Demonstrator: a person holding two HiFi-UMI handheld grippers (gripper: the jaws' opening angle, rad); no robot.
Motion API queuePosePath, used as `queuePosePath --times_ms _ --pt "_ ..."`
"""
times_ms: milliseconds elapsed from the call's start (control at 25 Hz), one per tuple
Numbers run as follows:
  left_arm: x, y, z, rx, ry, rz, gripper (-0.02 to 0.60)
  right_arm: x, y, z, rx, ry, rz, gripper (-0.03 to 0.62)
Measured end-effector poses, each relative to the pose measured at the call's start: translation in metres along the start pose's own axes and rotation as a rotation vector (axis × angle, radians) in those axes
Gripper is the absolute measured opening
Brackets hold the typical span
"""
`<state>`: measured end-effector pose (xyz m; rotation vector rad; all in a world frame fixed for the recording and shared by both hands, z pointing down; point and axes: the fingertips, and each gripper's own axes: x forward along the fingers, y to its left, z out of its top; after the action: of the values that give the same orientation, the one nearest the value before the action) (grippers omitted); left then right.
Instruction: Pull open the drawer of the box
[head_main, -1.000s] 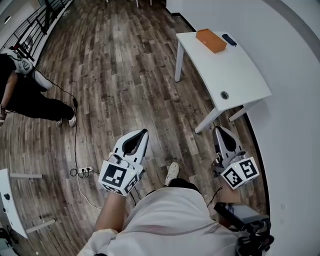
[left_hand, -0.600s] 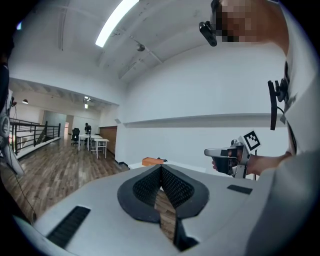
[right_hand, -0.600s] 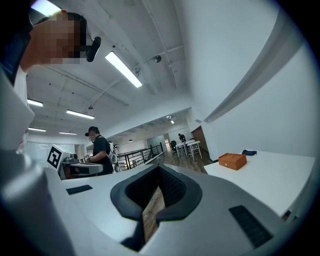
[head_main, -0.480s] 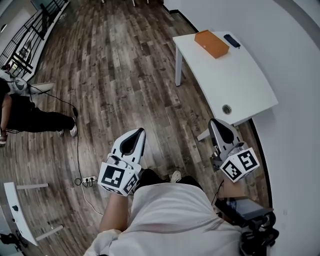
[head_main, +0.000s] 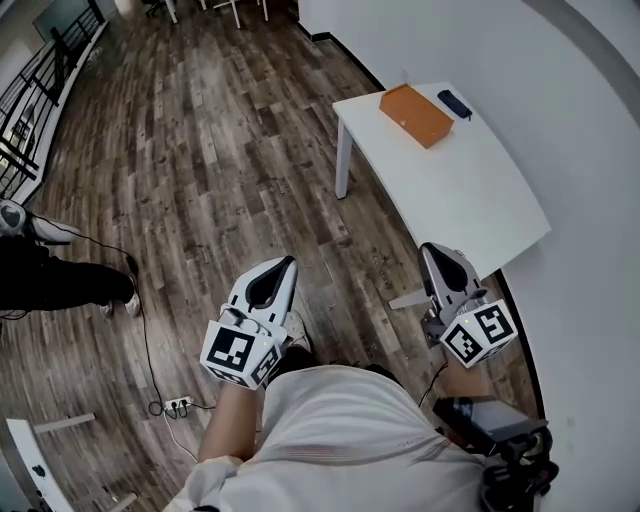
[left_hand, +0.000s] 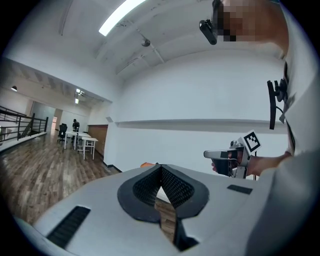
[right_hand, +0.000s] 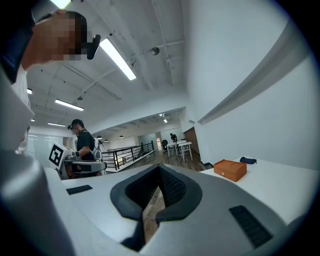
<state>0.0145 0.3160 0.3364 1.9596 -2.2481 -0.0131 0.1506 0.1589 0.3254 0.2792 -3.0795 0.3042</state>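
Observation:
The box is a flat orange one (head_main: 416, 115) lying near the far end of a white table (head_main: 470, 200), with its drawer closed as far as I can see. In the right gripper view the box (right_hand: 230, 170) is ahead and to the right. My left gripper (head_main: 283, 265) hangs over the wooden floor, shut and empty, with its pads meeting (left_hand: 160, 169). My right gripper (head_main: 438, 252) is beside the table's near corner, also shut with nothing in it (right_hand: 160, 171). Both grippers are well short of the box.
A small dark object (head_main: 455, 103) lies beside the box. A person in black (head_main: 40, 280) is at the left edge, with a cable and power strip (head_main: 178, 405) on the floor. A white wall curves along the right, and more desks (right_hand: 180, 147) stand far off.
The view has shifted forward: the table and orange box sit lower and nearer in the head view, and the person at left has slid toward the edge. Both grippers stay shut.

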Motion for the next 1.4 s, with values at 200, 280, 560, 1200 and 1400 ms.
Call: queuePosePath --times_ms 200,280,560,1200,1400 --pt "0.033 0.088 0.026 0.022 0.002 -0.031 0.011 0.092 0.001 0.016 -0.006 0.000 -0.028 -0.002" --pt "0.041 0.126 0.031 0.019 0.010 -0.030 0.011 0.129 0.003 0.018 0.001 -0.002 -0.034 -0.002" --pt "0.071 0.210 0.031 -0.002 0.033 -0.061 0.011 0.211 0.008 0.013 -0.011 0.016 -0.073 -0.002" --pt "0.269 0.253 0.049 0.043 0.084 -0.265 0.011 0.265 -0.155 0.032 0.050 -0.059 -0.330 -0.002" --pt "0.386 0.221 0.051 0.078 0.106 -0.344 0.011 0.260 -0.260 0.032 0.104 -0.071 -0.410 -0.002"
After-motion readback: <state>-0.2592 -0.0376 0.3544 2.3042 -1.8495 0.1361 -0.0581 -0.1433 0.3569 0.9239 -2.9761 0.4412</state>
